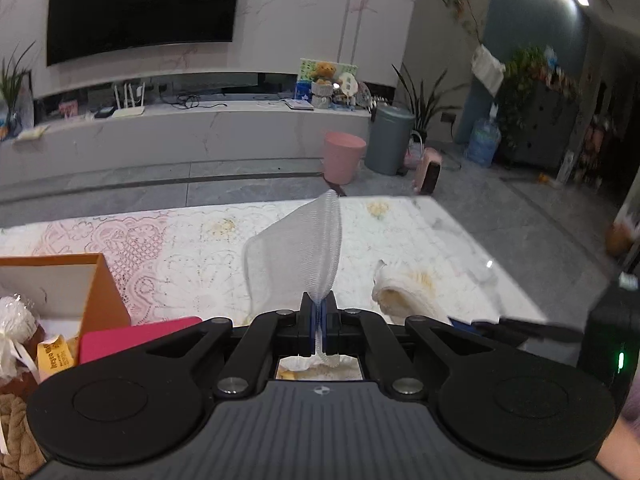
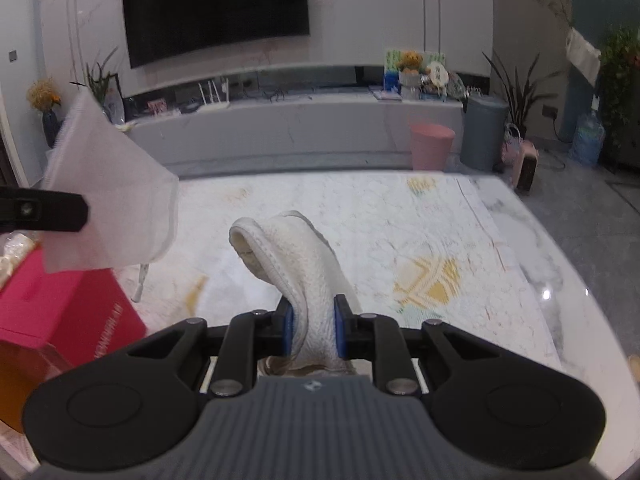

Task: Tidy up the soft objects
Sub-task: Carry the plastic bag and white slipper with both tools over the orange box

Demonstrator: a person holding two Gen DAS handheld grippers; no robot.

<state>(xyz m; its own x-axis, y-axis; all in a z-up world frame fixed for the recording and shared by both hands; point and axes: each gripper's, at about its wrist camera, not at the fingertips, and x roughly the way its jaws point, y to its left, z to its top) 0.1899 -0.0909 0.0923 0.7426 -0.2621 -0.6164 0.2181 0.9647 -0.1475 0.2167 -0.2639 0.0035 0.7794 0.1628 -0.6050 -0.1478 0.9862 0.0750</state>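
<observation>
Both claws are loaded and held above the worktop (image 2: 460,216), which carries a lace-patterned cover.

Left claw (image 1: 319,320): jaws drawn almost fully together on a thin edge of a white mesh pouch (image 1: 304,248). The pouch stands up and away from the fingers, fanning out toward the far edge of the worktop, its long axis roughly in line with the fingers. In the right wrist view the same pouch (image 2: 116,204) hangs out from the left claw's finger at the left edge of the picture, above a pink box (image 2: 64,312).

Right claw (image 2: 314,330): jaws at a narrow gap, pinching a folded white terry cloth (image 2: 296,256). The cloth rises from between the blue pads (image 2: 289,330) and bends over to the left at its top, toward the pouch. In the left wrist view the cloth (image 1: 404,288) sits just right of the left claw.

Deciding relation: the storage boxes lie to the left. An orange box (image 1: 102,292), open at the top and already holding soft items, sits at the left claw's near left beside the pink box. The left claw is the nearer of the two. The right claw's cloth would have to cross leftward past the pouch to reach the same place.

Judgement: the pouch should go down first, with a short leftward carry. Risk: the limp pouch may drape over the box rim.
</observation>
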